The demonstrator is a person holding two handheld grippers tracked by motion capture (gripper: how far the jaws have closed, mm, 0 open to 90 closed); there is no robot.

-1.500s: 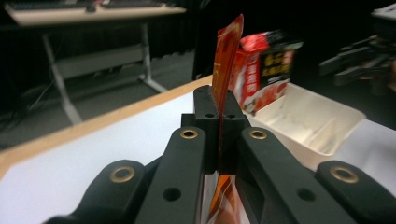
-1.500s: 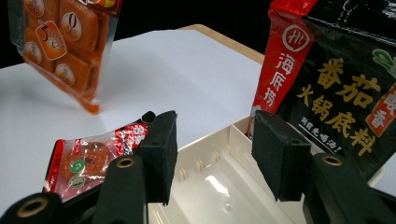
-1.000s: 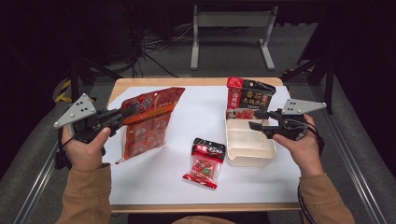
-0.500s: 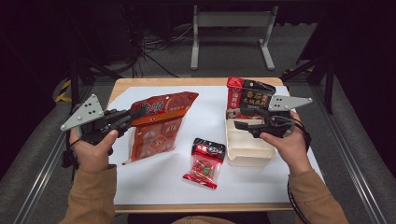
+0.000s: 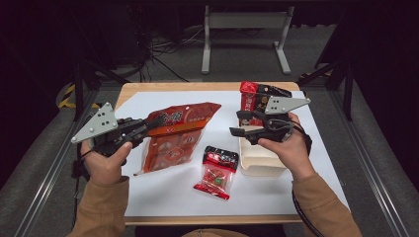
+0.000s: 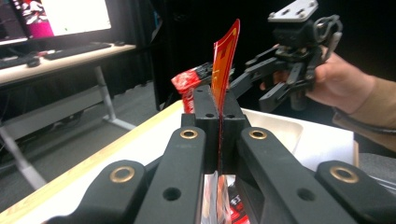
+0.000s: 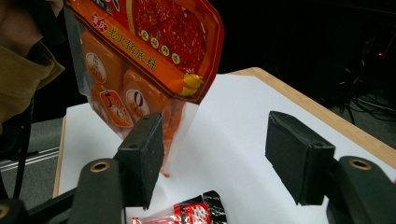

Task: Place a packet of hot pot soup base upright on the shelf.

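My left fingers (image 5: 148,126) are clenched on the edge of the big orange pouch (image 5: 180,133), lifted above the counter's (image 5: 148,98) left half. My right fingers (image 5: 239,123) have just been opening, nothing between them, over the white tray (image 5: 262,160) near the right edge.

1. A light wooden table (image 5: 129,94) carries a white paper sheet (image 5: 163,192).
2. A small red-and-black snack packet (image 5: 216,172) lies at centre.
3. A cream rectangular plastic tray (image 5: 260,160) sits at three o'clock.
4. A red-and-black standing pouch (image 5: 250,100) stands at one o'clock.
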